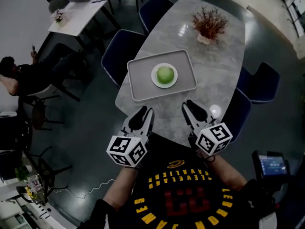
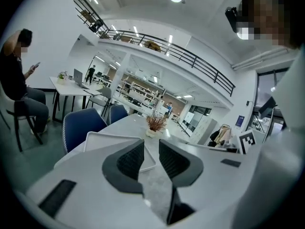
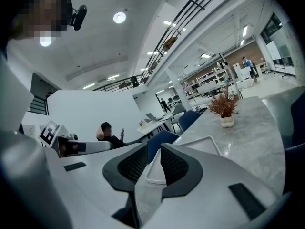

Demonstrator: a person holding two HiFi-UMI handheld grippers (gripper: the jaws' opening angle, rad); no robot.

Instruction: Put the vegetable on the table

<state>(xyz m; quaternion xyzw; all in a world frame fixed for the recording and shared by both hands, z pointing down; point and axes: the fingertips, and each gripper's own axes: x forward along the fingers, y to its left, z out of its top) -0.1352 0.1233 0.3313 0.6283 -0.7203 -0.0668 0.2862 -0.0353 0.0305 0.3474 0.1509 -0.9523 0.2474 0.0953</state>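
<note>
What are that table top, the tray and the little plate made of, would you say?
Table top: looks like grey marble or a stone-look laminate, veined and polished, with lamp glare on it. Tray: probably matte grey plastic, with a moulded raised rim and no shine. Plate: white and smooth, ceramic or melamine; too small to tell.

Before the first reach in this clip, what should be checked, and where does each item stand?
1. Vegetable located, on the plate in the tray: ok.
2. Left gripper jaws apart, empty: ok.
3. Right gripper jaws apart, empty: ok.
4. Bare table beside the tray for set-down: ok.
5. A gripper at the vegetable: not ok, both are short of the tray.
6. Whether the jaw opening fits the vegetable: cannot tell.
</note>
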